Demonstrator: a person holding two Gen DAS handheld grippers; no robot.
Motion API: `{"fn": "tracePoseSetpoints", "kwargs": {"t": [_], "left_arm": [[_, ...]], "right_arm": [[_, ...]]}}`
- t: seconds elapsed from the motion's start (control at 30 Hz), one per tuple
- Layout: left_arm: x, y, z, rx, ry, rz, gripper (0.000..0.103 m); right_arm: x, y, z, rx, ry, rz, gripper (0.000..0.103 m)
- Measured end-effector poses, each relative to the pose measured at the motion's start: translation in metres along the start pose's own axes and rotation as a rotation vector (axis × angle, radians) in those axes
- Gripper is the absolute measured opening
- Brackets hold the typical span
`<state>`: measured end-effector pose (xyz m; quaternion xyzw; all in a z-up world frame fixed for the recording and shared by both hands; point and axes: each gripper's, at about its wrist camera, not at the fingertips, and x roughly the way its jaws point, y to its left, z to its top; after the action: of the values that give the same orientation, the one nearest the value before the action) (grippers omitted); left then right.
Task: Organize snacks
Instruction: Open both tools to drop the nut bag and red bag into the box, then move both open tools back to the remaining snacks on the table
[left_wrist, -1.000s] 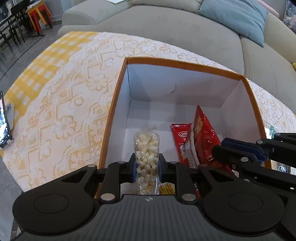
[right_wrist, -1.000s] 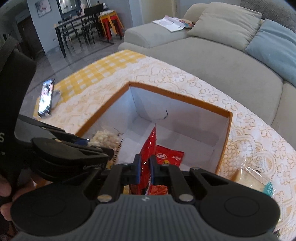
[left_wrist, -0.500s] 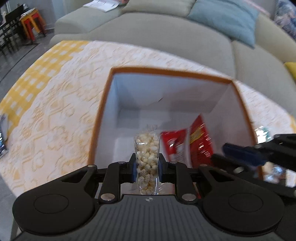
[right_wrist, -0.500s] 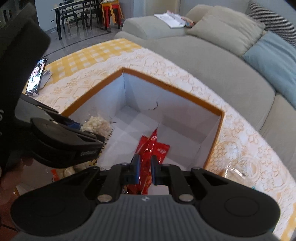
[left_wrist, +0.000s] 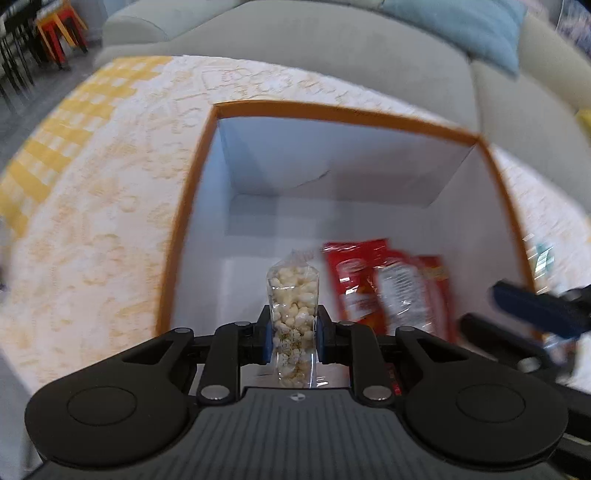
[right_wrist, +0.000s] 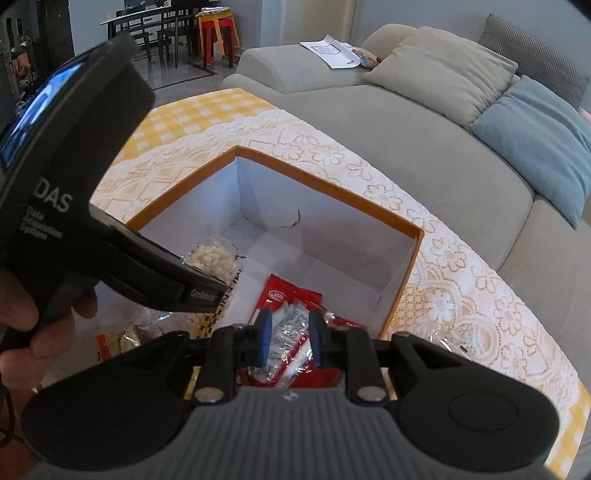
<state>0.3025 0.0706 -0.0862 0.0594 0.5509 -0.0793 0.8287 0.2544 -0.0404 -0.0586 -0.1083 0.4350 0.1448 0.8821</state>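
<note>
An open box with orange rim (left_wrist: 347, 114) and white inside sits on the lace tablecloth; it also shows in the right wrist view (right_wrist: 332, 188). My left gripper (left_wrist: 291, 332) is shut on a clear bag of white puffed snacks (left_wrist: 293, 295), held upright over the box's near end. Two red snack packets (left_wrist: 388, 284) lie in the box at the right. My right gripper (right_wrist: 288, 341) stands open just above those red packets (right_wrist: 291, 299), its jaws parted and holding nothing. The left gripper's body (right_wrist: 74, 184) fills the left of the right wrist view.
A grey sofa (right_wrist: 424, 122) with cushions runs behind the table. A clear snack bag (right_wrist: 447, 347) lies on the cloth right of the box. More packets (right_wrist: 125, 339) lie near the box's front left. Chairs and stools stand at the far left.
My right gripper has opened and let go of the red packet, which now lies flat in the box. My left gripper still holds the puffed snack bag and has moved further over the box.
</note>
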Motion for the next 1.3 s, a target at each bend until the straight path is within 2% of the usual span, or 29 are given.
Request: {"fn": "tracePoseSetpoints", "kwargs": {"t": [0.07, 0.2, 0.3, 0.37, 0.43, 0.63, 0.77, 1.0, 1.3], "left_arm": [[0.002, -0.007, -0.001, 0.052, 0.01, 0.067, 0.025], [0.006, -0.019, -0.004, 0.138, 0.037, 0.143, 0.033], [0.006, -0.026, -0.007, 0.154, 0.046, 0.18, 0.04], [-0.001, -0.029, -0.008, 0.148, 0.03, 0.167, 0.05], [-0.011, -0.03, -0.008, 0.145, 0.016, 0.152, 0.051], [-0.044, -0.042, -0.011, 0.145, -0.052, 0.15, 0.053], [-0.069, -0.051, -0.019, 0.124, -0.102, 0.144, 0.053], [-0.104, -0.065, -0.042, 0.097, -0.164, 0.11, 0.053], [-0.135, -0.089, -0.08, 0.124, -0.24, -0.004, 0.054]], "right_arm": [[-0.001, 0.0, -0.001, 0.006, 0.001, 0.004, 0.019], [-0.004, -0.001, -0.002, 0.015, -0.002, 0.003, 0.023], [-0.009, -0.003, -0.004, 0.015, -0.005, -0.005, 0.028], [-0.013, -0.005, -0.005, 0.015, -0.009, -0.01, 0.029], [-0.018, -0.009, -0.007, 0.018, -0.016, -0.019, 0.031], [-0.038, -0.023, -0.014, 0.071, -0.042, -0.029, 0.033], [-0.055, -0.034, -0.023, 0.131, -0.07, -0.032, 0.04], [-0.087, -0.048, -0.047, 0.209, -0.106, -0.029, 0.041], [-0.127, -0.059, -0.095, 0.326, -0.192, -0.009, 0.041]]}}
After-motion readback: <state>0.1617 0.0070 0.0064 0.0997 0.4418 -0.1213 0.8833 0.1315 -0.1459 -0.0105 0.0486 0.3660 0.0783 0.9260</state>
